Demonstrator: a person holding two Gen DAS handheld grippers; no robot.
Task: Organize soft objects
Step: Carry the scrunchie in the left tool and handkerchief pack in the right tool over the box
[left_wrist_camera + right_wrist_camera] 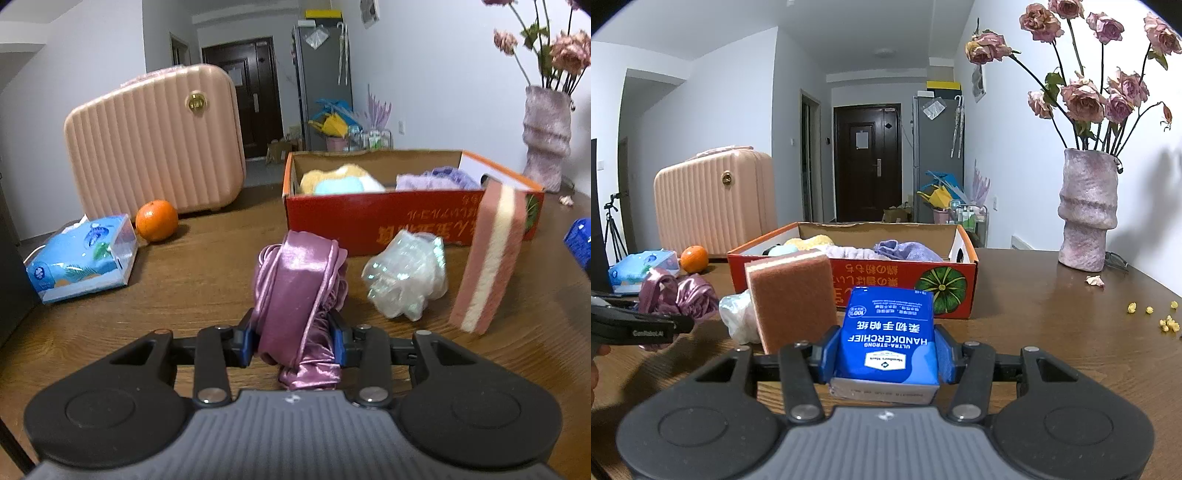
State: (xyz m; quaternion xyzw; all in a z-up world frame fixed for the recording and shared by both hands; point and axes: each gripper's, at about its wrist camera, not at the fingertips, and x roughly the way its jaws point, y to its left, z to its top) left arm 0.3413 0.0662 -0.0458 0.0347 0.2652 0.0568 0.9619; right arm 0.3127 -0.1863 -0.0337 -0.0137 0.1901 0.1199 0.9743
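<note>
My left gripper [295,339] is shut on a shiny purple satin cloth [295,288], its blue pads pressing both sides of the bundle just above the wooden table [166,295]. The same purple satin cloth [679,293] shows at the left of the right wrist view. My right gripper [886,354] is shut on a blue handkerchief pack [888,336]. Behind stands the red cardboard box [369,218] with a yellow plush and purple cloth inside. A pink sponge [491,254] stands on edge and a clear crinkled plastic ball [406,273] lies in front of the box.
A pink suitcase [155,140], an orange [156,220] and a blue tissue pack [81,254] sit at the left. A fuzzy vase [1087,210] with dried roses stands at the right. Yellow crumbs [1167,321] lie on the table's right side.
</note>
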